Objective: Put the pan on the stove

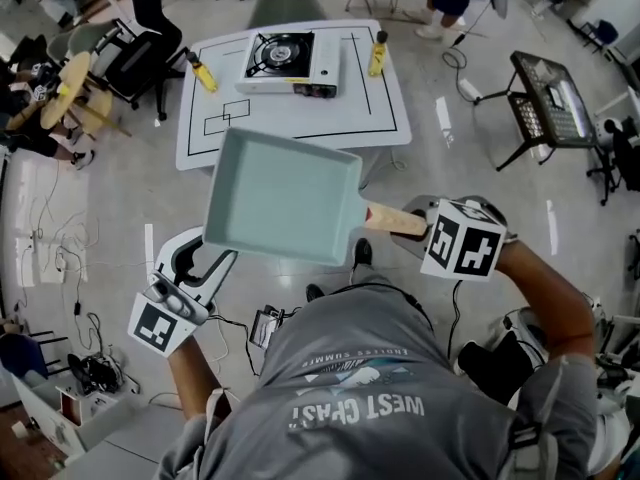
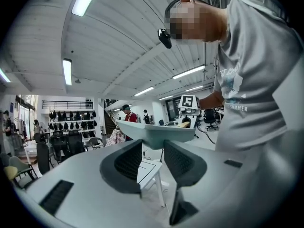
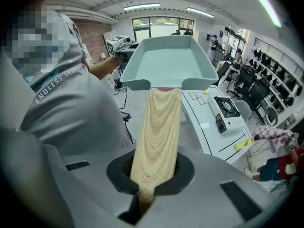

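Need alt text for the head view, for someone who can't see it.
The right gripper holds a pale green pan by its wooden handle; the left gripper is open near its corner. Ahead, a white table bears a stove.

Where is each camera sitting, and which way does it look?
Head view: on the person's head, looking down at the pan, the table and stove; shows their shirt, arms, left gripper and right gripper.
Left gripper view: rides the left gripper, looking along its open, empty jaws at the pan's underside; shows the person's torso.
Right gripper view: rides the right gripper, looking along jaws shut on the pan's wooden handle; shows the person's shoulder.
Shared: all three see the pan; head and right gripper views both see the stove.
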Action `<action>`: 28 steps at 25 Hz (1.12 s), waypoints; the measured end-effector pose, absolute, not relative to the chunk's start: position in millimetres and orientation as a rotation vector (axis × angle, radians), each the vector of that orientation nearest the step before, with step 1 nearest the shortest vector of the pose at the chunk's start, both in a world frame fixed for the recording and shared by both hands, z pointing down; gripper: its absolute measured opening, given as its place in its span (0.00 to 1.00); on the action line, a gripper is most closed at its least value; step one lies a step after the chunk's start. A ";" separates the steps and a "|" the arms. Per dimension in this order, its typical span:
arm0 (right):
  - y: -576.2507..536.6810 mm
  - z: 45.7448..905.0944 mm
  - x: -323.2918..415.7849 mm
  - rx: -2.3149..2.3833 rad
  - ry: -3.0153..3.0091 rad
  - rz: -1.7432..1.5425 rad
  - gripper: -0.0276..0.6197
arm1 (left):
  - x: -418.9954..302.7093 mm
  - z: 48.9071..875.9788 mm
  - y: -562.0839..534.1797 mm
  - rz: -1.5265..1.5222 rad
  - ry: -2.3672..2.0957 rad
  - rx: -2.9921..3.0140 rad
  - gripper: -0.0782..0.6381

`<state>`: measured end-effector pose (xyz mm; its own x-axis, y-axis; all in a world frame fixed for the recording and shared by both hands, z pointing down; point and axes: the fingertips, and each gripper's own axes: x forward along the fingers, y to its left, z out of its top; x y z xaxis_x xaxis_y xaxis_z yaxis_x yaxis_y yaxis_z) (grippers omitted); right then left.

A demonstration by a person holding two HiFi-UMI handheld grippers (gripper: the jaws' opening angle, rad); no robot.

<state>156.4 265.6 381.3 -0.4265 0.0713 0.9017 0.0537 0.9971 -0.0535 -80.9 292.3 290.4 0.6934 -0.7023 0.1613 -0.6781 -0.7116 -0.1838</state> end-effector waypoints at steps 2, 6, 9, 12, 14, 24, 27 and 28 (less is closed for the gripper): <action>251.6 380.8 158.9 -0.108 -2.020 0.010 0.06 | -77.4 288.3 282.1 -0.348 1.158 -2.773 0.28; 225.0 385.1 164.5 -0.147 -2.027 -0.005 0.06 | -70.1 288.3 261.8 -0.364 1.207 -2.752 0.28; 205.1 385.8 167.5 -0.176 -2.023 -0.023 0.06 | -66.0 290.0 249.2 -0.380 1.247 -2.739 0.28; 186.2 386.0 170.4 -0.205 -2.024 -0.039 0.06 | -61.0 289.6 235.9 -0.380 1.283 -2.723 0.28; 174.9 386.6 172.6 -0.223 -2.025 -0.049 0.06 | -57.6 289.0 227.8 -0.379 1.307 -2.712 0.29; 123.3 389.9 182.1 -0.298 -2.020 -0.089 0.06 | -43.1 290.9 192.8 -0.401 1.417 -2.675 0.29; 107.8 392.2 188.2 -0.316 -2.018 -0.099 0.06 | -35.9 293.9 181.5 -0.410 1.436 -2.665 0.29; 102.7 393.1 190.0 -0.322 -2.017 -0.102 0.06 | -33.7 294.6 177.5 -0.410 1.445 -2.661 0.29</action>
